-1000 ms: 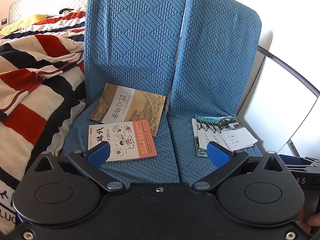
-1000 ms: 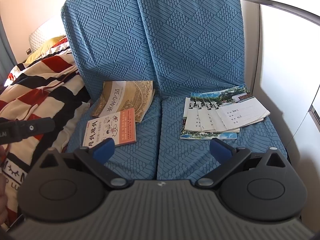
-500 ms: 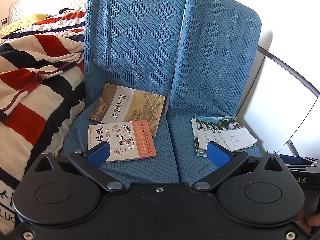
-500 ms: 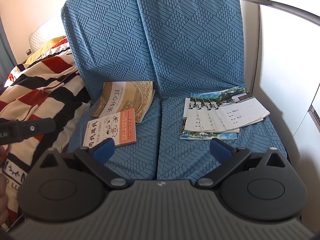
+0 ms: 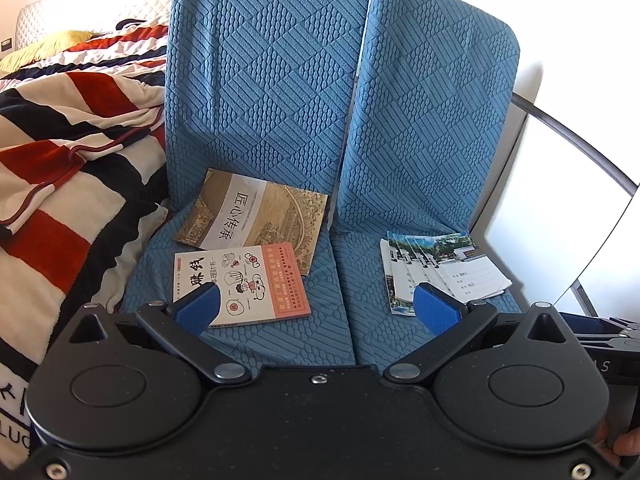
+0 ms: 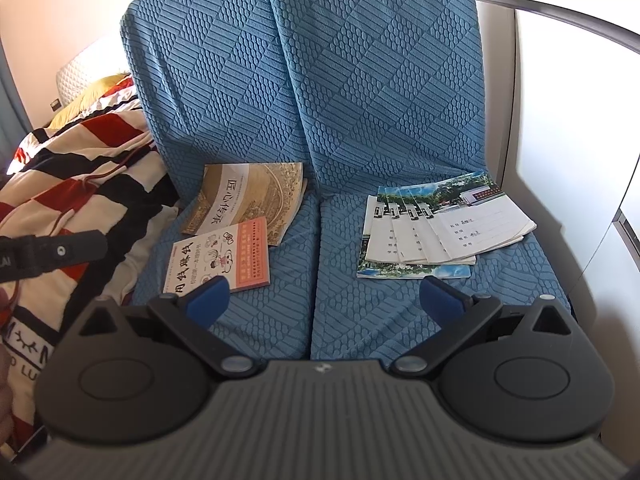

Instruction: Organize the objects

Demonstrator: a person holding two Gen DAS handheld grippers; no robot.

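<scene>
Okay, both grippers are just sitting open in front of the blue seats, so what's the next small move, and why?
Probably ease the right gripper forward and down toward the fanned notebooks on the right seat, to start squaring them. Both it and the left gripper are open and hold nothing, and the notebooks lie spread, overlapping, directly ahead. The orange book already rests partly on the tan book.

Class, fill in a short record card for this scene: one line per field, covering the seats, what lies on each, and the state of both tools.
seats: two blue seats side by side
left seat: brown book at the back, orange and white book in front, overlapping its near edge
right seat: fanned pile of thin booklets
beside left seat: striped blanket
left tool: open, holding nothing, short of the books
right tool: open, holding nothing, short of the booklets
</scene>
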